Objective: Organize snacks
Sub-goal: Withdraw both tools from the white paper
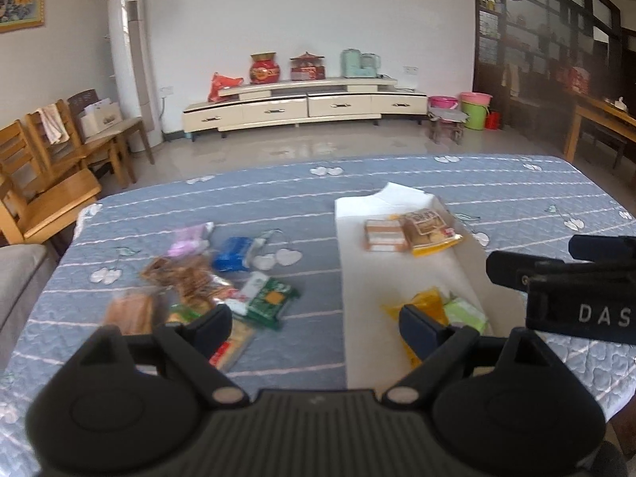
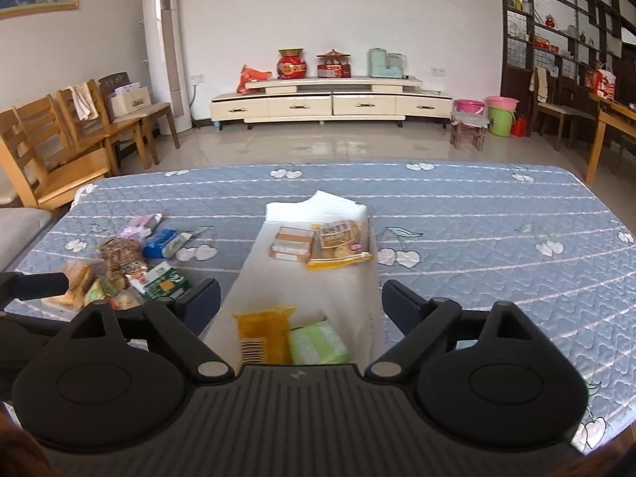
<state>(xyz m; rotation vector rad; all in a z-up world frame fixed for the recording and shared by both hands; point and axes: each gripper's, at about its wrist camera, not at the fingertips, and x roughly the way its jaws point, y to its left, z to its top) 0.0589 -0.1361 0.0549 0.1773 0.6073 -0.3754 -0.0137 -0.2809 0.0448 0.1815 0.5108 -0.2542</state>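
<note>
Both grippers are held above the near edge of a table covered by a blue quilted cloth (image 2: pixel 477 214). The left gripper (image 1: pixel 316 324) is seen with jaws spread wide and nothing between them; it hangs over the gap between a loose pile of snacks and a white tray. The right gripper (image 2: pixel 301 298) is likewise spread wide and empty, placed over the near end of the white tray (image 2: pixel 254 270); in the left wrist view it is seen at the right edge.

On the tray, at the far end, two tan boxed bars (image 2: pixel 290 243) are laid side by side, touching a clear pastry bag with yellow trim (image 2: pixel 340 243) on their right. At the near end, a yellow packet (image 2: pixel 262 332) lies just left of a pale green packet (image 2: pixel 318 344).

Left of the tray, on the cloth, the unsorted pile is noted: a pink packet (image 2: pixel 141 224) farthest, a blue packet (image 2: pixel 161 243) beside it, a brown cracker bag (image 2: pixel 119 256), a green carton (image 2: pixel 169 281), and several blurred wrappers nearer the left gripper that cannot be told apart.
</note>
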